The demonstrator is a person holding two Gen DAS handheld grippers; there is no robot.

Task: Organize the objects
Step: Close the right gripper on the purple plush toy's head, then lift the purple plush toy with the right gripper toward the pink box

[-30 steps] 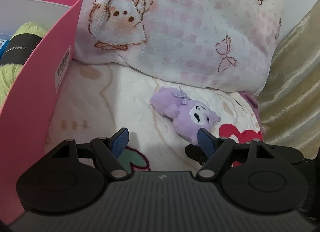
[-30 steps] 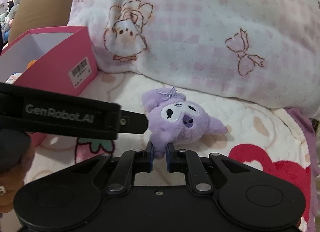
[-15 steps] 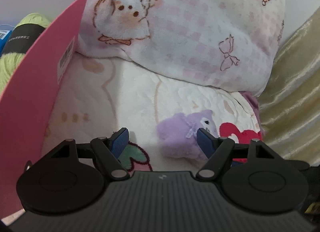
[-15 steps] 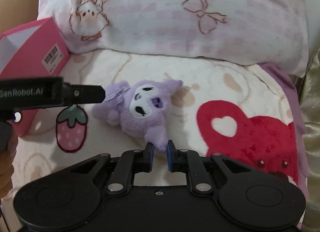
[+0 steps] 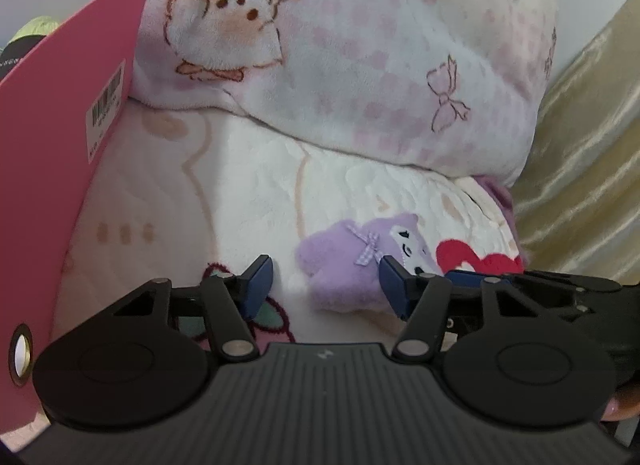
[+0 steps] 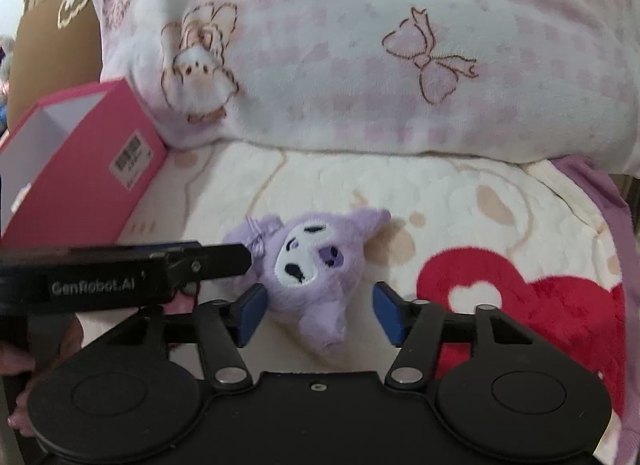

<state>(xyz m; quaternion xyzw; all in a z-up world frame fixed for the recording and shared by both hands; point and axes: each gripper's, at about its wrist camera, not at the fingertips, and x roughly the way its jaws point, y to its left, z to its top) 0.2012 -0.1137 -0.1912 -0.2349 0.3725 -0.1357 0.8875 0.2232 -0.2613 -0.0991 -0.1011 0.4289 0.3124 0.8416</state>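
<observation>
Low in the frame centre, the purple plush toy [image 6: 308,269] lies on the bed blanket [image 6: 360,185] between the spread jaws of the right gripper [image 6: 316,311], while the left gripper [image 5: 326,285], jaws likewise spread, seems placed to take it toward the pink box [image 5: 52,145] at left.

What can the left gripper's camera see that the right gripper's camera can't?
Only the left wrist view shows the green yarn inside the pink box and the gold curtain. Only the right wrist view shows the purple plush toy's whole face and the brown pillow. Both show the toy, the box, the pink blanket, and both open grippers: left gripper, right gripper.
</observation>
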